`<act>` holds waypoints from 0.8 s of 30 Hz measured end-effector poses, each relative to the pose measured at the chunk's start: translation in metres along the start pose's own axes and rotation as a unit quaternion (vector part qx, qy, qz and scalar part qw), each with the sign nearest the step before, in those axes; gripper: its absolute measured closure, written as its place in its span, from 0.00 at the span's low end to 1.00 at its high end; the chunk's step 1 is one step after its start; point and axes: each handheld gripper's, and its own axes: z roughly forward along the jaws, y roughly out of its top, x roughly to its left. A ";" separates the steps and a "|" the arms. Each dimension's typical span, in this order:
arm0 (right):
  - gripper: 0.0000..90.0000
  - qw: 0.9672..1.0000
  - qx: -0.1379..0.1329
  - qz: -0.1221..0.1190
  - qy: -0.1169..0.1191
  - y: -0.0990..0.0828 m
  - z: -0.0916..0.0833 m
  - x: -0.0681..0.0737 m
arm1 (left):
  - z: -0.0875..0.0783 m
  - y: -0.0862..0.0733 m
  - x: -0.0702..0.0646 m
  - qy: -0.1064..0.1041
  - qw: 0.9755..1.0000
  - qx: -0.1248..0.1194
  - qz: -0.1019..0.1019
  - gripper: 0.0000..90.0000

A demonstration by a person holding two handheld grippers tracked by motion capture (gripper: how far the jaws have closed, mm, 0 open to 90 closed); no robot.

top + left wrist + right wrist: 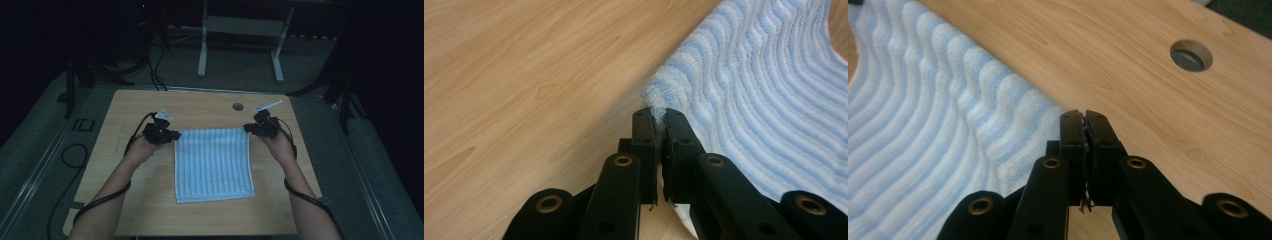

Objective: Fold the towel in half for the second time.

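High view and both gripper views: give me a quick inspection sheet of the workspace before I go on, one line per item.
Surface: wooden table, one round grommet hole near its far edge.
Job's things: blue striped towel lying mostly flat, long side running toward the person, far corners pinched.
Clutter: nothing seen.
Grippers: left gripper shut on the towel's far left corner; right gripper shut at the far right corner, cloth between the jaws.
Cables: a black cable trails along each forearm; more black cables on the floor to the left and behind the table.
Surroundings: dark room, grey floor, white-legged stand beyond the table.
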 end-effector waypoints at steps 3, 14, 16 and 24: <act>0.97 1.000 -0.010 -0.007 0.003 -0.005 -0.008 0.006 | -0.008 -0.001 -0.008 -0.003 1.000 -0.006 0.017 0.95; 0.97 0.999 -0.039 -0.024 0.016 -0.042 -0.042 0.028 | -0.035 -0.015 -0.042 -0.035 0.997 -0.020 0.059 0.95; 0.97 0.998 -0.046 -0.025 0.020 -0.050 -0.046 0.033 | -0.038 -0.021 -0.050 -0.036 0.997 -0.025 0.060 0.95; 0.97 0.998 -0.045 -0.039 0.021 -0.081 -0.059 0.056 | -0.044 -0.045 -0.083 -0.051 0.995 -0.014 0.087 0.95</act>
